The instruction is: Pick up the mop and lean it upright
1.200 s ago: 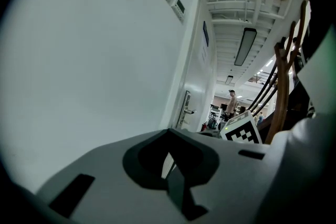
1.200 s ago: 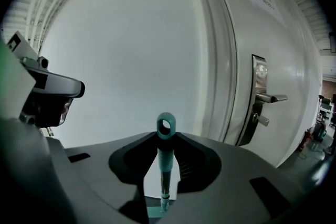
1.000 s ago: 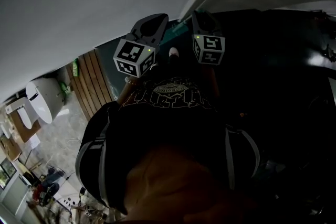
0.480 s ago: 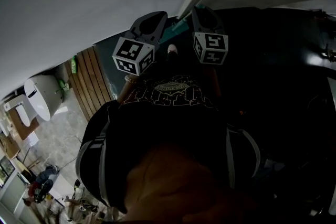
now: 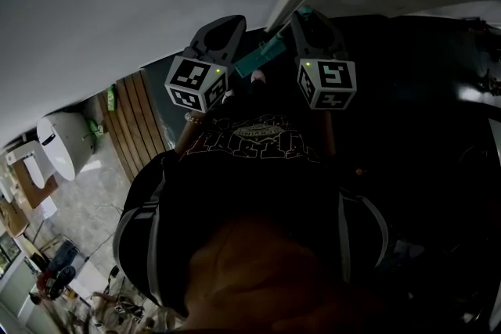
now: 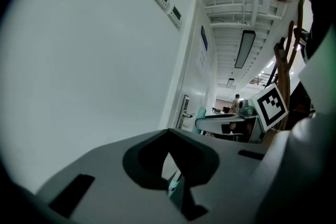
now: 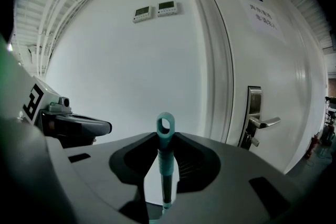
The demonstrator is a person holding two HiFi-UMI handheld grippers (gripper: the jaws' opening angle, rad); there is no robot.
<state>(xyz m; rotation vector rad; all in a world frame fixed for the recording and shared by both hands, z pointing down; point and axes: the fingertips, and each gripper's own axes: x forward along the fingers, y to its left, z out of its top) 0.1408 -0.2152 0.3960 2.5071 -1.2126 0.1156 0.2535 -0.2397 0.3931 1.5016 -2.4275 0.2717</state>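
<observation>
The mop handle point(image 7: 165, 162) is standing near-upright through both tongs — the left gripper point(image 6: 174, 182) is clamping it; the right gripper point(image 7: 166, 181) is straddling it, jaws wide.

My head camera looks steeply down over the person's torso point(image 5: 250, 199), with the left gripper point(image 5: 225, 23) and right gripper point(image 5: 311, 18) close beneath the lens. The left gripper view rides behind its jaws and looks almost level along the white wall point(image 6: 94, 60) toward the door handle point(image 6: 184, 108). The right gripper view faces that wall squarely and close. The two gripper views share the wall and the door handle, and each shows the other gripper.
</observation>
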